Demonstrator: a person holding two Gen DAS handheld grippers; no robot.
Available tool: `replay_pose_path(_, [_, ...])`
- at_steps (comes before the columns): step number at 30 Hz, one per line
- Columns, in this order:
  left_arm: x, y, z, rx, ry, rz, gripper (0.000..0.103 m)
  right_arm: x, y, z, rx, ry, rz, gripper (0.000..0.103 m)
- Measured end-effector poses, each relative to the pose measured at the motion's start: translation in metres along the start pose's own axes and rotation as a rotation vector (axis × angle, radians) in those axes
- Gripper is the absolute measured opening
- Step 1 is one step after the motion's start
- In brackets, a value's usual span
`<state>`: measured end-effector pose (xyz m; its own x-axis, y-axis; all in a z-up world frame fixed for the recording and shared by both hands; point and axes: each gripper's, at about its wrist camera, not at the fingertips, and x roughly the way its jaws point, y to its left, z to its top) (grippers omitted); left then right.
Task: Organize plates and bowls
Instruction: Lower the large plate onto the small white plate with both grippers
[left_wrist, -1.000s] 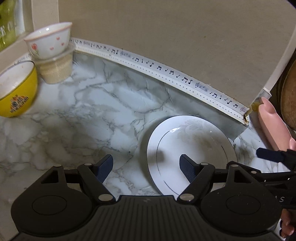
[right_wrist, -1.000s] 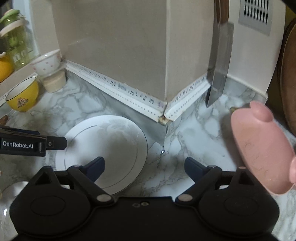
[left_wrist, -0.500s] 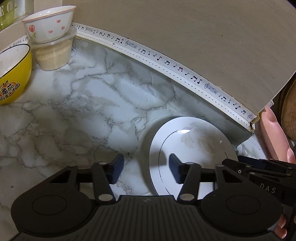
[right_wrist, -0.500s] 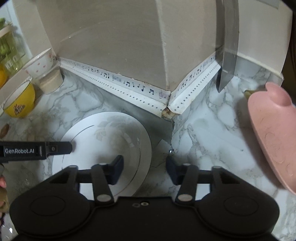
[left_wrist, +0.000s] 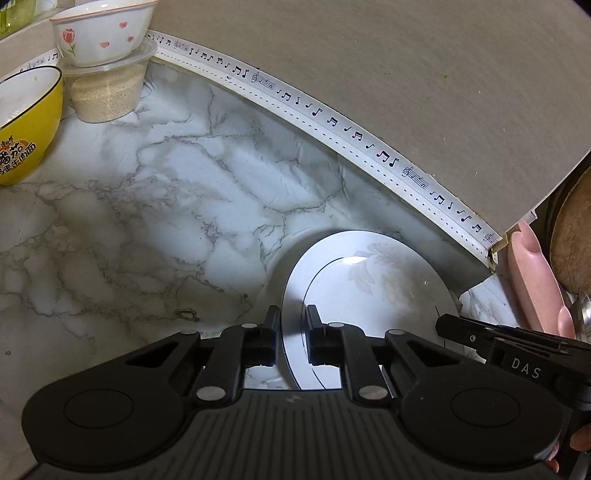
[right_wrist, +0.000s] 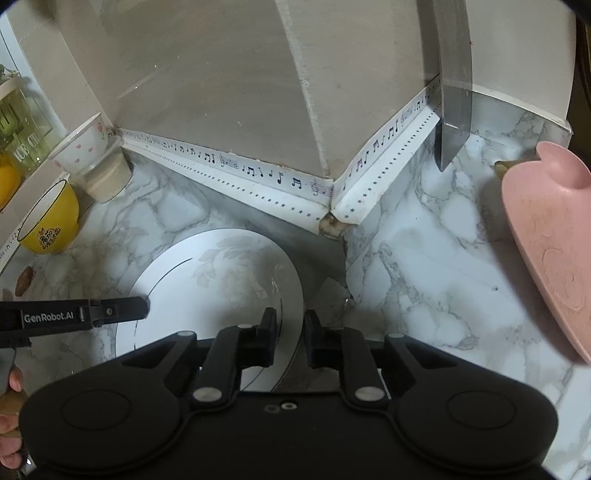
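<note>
A white plate (left_wrist: 373, 291) with a faint flower print lies on the marble counter near the wall corner; it also shows in the right wrist view (right_wrist: 218, 291). My left gripper (left_wrist: 291, 332) is shut on the plate's left rim. My right gripper (right_wrist: 290, 332) is shut on the plate's right rim. Each gripper shows in the other's view: the right one (left_wrist: 480, 334) and the left one (right_wrist: 110, 312). A yellow bowl (left_wrist: 26, 125) and a white bowl with red hearts (left_wrist: 103, 33) on a clear tub stand at the far left.
A beige wall box with music-note trim (right_wrist: 258, 173) stands close behind the plate. A pink board (right_wrist: 550, 236) leans at the right. A cleaver blade (right_wrist: 452, 92) hangs at the back right. A clear tub of grains (left_wrist: 107, 92) holds the heart bowl.
Both grippers have moved in and closed from wide open onto opposite rims of the white plate. Both views have moved closer to the counter and wall.
</note>
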<state>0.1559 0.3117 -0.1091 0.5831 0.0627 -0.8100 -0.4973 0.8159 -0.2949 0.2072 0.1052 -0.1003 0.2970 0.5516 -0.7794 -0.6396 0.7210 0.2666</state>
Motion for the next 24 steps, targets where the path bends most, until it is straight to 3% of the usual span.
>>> replay_pose_path(13, [-0.022,-0.006,-0.006,0.011,-0.024,0.002,0.012,-0.021,0.007,-0.002,0.019,-0.034,-0.022,0.014])
replay_pose_path(24, [-0.084,-0.016,-0.020,0.030,-0.034,-0.007,0.013,-0.074,0.018,-0.006,0.057,-0.057,0.000,0.013])
